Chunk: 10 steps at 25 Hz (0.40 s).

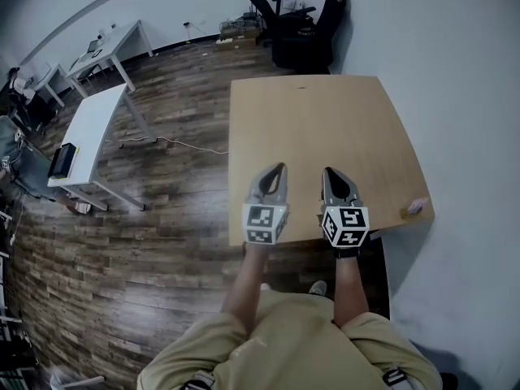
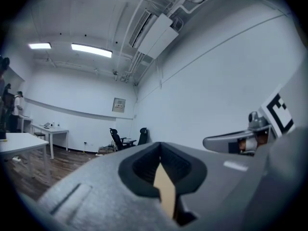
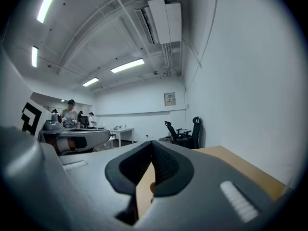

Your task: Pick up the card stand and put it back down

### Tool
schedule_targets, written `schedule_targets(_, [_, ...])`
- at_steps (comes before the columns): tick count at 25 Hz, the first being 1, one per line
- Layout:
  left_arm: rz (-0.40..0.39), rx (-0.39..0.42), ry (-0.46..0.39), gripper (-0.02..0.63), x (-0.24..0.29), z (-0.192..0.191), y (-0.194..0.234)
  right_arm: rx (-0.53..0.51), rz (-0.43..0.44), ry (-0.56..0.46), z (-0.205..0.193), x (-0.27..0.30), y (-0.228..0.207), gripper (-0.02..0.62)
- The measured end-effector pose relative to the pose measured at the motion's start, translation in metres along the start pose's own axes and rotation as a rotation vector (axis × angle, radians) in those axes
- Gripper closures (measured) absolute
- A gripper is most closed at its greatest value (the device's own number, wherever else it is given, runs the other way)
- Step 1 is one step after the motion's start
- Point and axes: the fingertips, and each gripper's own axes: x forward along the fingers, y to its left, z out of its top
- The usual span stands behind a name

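A small object with a pale pink top, probably the card stand [image 1: 414, 207], sits at the front right corner of the wooden table [image 1: 317, 120]. My left gripper [image 1: 281, 168] and right gripper [image 1: 327, 172] hover side by side over the table's front edge, both pointing away from me and well left of the stand. In the left gripper view the left gripper [image 2: 160, 146] has its jaws together with nothing between them. The right gripper [image 3: 151, 144] looks the same in its own view. Neither gripper view shows the stand.
A white wall runs close along the table's right side. White desks [image 1: 89, 132] stand on the wood floor to the left, with a cable lying between them and the table. Black office chairs [image 1: 301, 23] are at the far wall. People [image 3: 70, 111] stand far off.
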Motion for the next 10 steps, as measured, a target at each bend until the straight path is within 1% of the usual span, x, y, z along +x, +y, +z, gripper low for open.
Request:
schedule_targets(5, [-0.032,-0.022,0.000,0.604,-0.018,-0.003,0.022,-0.016,-0.017,0.015,-0.002,0.004,0.032,0.589])
schedule_targets(10, [-0.047,-0.048,0.008,0.604,-0.022,-0.024,0.043,-0.022,-0.031,0.037,-0.023,0.014,0.048,0.589])
